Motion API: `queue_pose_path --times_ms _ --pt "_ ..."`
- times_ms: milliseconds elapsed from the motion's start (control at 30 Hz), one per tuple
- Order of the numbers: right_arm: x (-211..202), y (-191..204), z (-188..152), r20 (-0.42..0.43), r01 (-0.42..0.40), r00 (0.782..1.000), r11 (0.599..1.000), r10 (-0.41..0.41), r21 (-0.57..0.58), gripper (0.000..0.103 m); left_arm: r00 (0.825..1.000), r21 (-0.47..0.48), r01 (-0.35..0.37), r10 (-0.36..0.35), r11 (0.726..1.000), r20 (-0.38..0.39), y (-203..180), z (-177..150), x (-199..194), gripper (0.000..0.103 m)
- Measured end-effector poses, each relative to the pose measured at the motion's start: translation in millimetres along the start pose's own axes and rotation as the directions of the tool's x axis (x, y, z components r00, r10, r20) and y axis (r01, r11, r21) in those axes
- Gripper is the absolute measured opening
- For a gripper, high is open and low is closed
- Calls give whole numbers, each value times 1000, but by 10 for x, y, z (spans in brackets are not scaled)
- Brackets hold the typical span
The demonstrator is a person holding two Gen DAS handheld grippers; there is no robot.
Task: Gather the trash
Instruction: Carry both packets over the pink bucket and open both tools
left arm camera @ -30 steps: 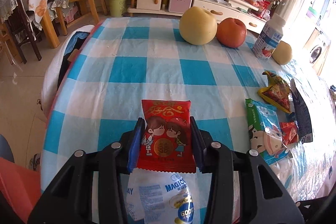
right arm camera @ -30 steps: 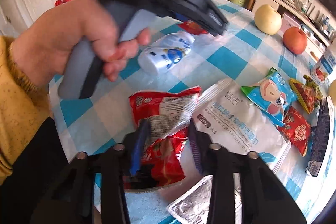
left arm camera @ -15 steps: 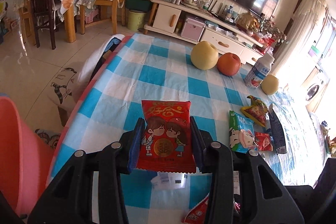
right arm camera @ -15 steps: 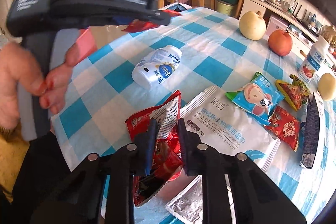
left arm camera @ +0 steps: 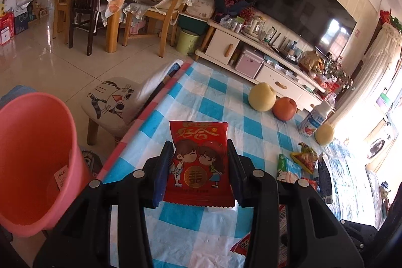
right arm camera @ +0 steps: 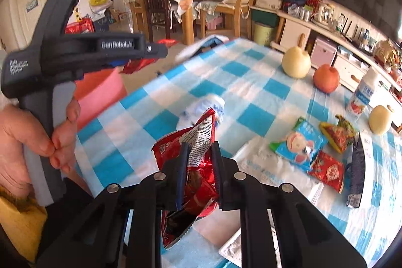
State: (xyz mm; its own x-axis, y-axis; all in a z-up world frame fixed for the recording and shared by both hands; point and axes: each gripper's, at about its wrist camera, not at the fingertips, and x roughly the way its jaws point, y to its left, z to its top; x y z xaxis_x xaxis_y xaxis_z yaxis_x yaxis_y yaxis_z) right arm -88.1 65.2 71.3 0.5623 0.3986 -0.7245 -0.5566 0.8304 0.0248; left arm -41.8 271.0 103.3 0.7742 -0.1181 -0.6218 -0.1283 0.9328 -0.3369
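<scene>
To the left of your left gripper stands one pink bucket. Its pads are clamped on one red snack packet printed with a cartoon couple and gold Chinese characters. "GenRobot.AI" reads on that gripper's side in the right view. Your right gripper is squeezed tight on one crumpled red wrapper. Beyond it lie two yellow pears, one red apple and one milk bottle.

blurred white bottle (behind wrapper)
</scene>
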Motion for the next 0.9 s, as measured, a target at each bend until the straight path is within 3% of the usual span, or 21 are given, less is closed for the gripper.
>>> queue_pose_path --times_ms 233,400,633,733,800,833,867,900 --pt "-55 370 532 76 -91 993 996 90 3 19 990 -112 -69 82 991 114 514 223 -409 44" --pt "144 813 956 93 -210 973 978 209 1 20 971 -254 -144 186 956 148 1089 308 -648 44" --pt "626 1581 1452 67 -305 949 950 309 -64 20 922 -425 -298 372 855 103 1749 313 -811 45" --pt "929 1813 1532 22 -323 945 944 325 -68 22 908 -497 -341 416 798 44 1988 290 -786 61" --pt "1049 1870 1525 -3 -321 947 945 322 -62 35 897 -511 -376 442 773 9 2080 293 -758 73" --pt "1058 1867 1516 1 -314 949 948 315 -51 43 895 -515 -379 447 769 9 2110 296 -758 74" --pt "1033 1832 1485 13 -298 954 954 299 -38 59 893 -520 -376 449 767 17 2130 301 -758 75" --pt "989 1783 1456 26 -294 955 955 295 -31 66 891 -526 -371 452 765 30 2142 307 -774 77"
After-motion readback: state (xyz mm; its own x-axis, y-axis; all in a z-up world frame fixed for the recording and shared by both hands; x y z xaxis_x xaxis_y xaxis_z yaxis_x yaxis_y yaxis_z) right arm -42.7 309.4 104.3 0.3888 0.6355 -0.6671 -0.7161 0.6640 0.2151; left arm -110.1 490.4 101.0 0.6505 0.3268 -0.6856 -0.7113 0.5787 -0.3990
